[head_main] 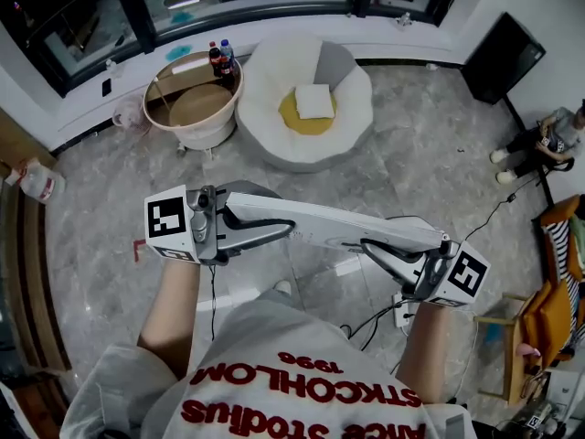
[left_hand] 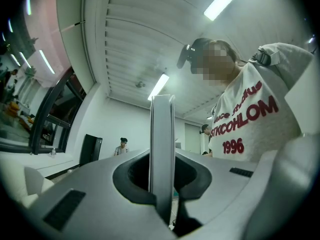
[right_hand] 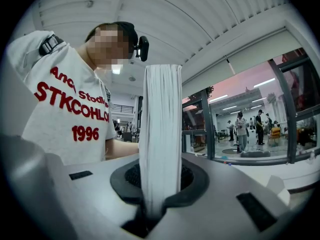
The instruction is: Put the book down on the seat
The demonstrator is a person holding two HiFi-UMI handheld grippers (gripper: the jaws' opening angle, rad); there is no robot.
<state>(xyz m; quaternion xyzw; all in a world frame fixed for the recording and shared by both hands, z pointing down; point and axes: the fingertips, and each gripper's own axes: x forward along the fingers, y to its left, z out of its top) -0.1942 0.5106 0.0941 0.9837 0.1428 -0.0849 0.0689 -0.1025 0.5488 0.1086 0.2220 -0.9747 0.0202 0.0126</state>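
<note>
Book (head_main: 320, 225) hangs level over the grey floor (head_main: 411, 154), gripped at both ends. Left gripper (head_main: 230, 222) is clenched on one end, the book standing edge-on between its jaws. Right gripper (head_main: 398, 256) is clamped on the other end, page edges showing. White seat (head_main: 265, 126) is ahead of me, well apart from the book. A pale square (head_main: 313, 101), possibly folded cloth, lies on the seat's yellow cushion (head_main: 297, 122).

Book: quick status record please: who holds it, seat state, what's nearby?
book: held between both grippers, in the air
left gripper: shut on one end
right gripper: shut on the other end
seat: white, farther ahead on the floor
on seat: yellow cushion, white pad
beside seat: round table with bottles
</note>
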